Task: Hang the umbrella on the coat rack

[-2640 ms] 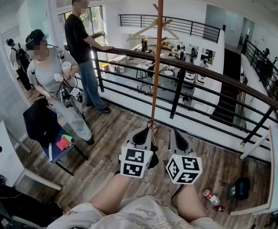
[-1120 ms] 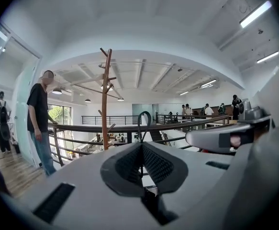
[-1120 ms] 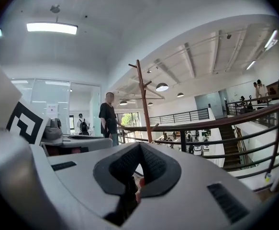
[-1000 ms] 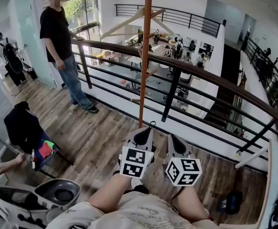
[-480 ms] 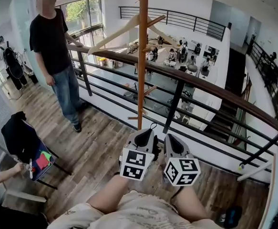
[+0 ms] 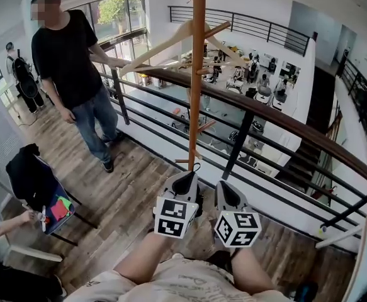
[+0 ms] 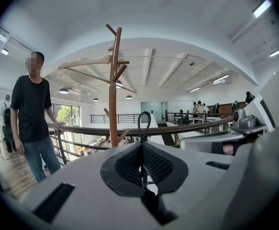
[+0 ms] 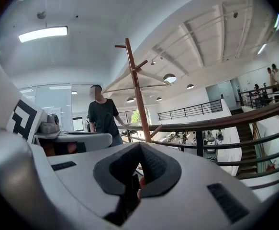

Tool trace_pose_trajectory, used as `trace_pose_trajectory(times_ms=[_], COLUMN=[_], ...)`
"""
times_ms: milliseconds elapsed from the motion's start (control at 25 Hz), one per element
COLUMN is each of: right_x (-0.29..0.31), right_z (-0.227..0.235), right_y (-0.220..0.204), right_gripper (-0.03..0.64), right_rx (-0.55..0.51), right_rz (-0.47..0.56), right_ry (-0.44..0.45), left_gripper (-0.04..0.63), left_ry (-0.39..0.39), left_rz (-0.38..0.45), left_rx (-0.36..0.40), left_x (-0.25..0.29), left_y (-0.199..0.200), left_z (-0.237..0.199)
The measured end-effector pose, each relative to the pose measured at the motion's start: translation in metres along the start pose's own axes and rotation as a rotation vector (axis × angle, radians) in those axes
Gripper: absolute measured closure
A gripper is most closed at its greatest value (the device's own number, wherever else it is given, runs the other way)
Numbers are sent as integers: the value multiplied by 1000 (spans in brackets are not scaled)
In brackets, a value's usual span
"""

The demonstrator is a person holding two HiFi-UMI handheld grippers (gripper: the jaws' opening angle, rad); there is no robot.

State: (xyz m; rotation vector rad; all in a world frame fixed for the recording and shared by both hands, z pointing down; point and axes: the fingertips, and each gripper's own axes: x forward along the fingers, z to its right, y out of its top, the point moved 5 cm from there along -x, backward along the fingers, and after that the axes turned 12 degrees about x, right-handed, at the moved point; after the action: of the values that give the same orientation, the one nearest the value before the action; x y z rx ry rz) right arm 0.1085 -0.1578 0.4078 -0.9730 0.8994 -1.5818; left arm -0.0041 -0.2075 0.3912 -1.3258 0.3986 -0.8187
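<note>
Mezzanine with a wood plank floor (image 6: 133, 181). A dark railing (image 6: 277, 121) ran just behind the coat rack (image 6: 196, 93), with an open office level below it. The rack was a wooden pole with angled pegs, and a wooden hanger (image 6: 164, 46) hung high on it. A person in a black tee (image 6: 70, 55) stood left of the rack with one hand on the railing.

You held both grippers side by side, just in front of the rack's lower pole. The left gripper (image 6: 186, 178) was clamped on the umbrella strap (image 7: 144, 121). Its thin black loop stood up above the pads, just right of the pole in the left gripper view and on no peg. The rest of the umbrella was hidden under the gripper.

The right gripper (image 8: 138, 150) had its pads together at the tip, right of the pole. Something dark with a reddish spot showed low in the gap, and I couldn't tell what it was.
</note>
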Motion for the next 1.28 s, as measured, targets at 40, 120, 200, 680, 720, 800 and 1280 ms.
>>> trace_pose_trajectory(times_ms=[40, 120, 200, 680, 720, 800, 1280], right_x=[5, 15, 25, 58, 61, 67, 99], right_z=[0, 1, 1, 33, 37, 44, 63], right_y=[-1, -2, -1, 10, 14, 21, 24], right_gripper=[615, 615, 615, 615, 615, 615, 615], right_rx=[10, 28, 30, 29, 22, 1, -24], right_rz=[-1, -5, -14, -106, -114, -135, -230], right_ry=[5, 20, 42, 168, 182, 215, 354], left_gripper=[592, 592, 592, 592, 592, 592, 592], left_ry=[8, 27, 49, 172, 178, 201, 313], left_rz=[-11, -25, -33, -98, -103, -116, -222], left_rx=[-2, -3, -6, -43, -48, -61, -110], left_x=[0, 3, 6, 26, 30, 37, 59], left_y=[-4, -10, -11, -15, -14, -13, -38], left_z=[-3, -10, -15, -10, -8, -2, 14])
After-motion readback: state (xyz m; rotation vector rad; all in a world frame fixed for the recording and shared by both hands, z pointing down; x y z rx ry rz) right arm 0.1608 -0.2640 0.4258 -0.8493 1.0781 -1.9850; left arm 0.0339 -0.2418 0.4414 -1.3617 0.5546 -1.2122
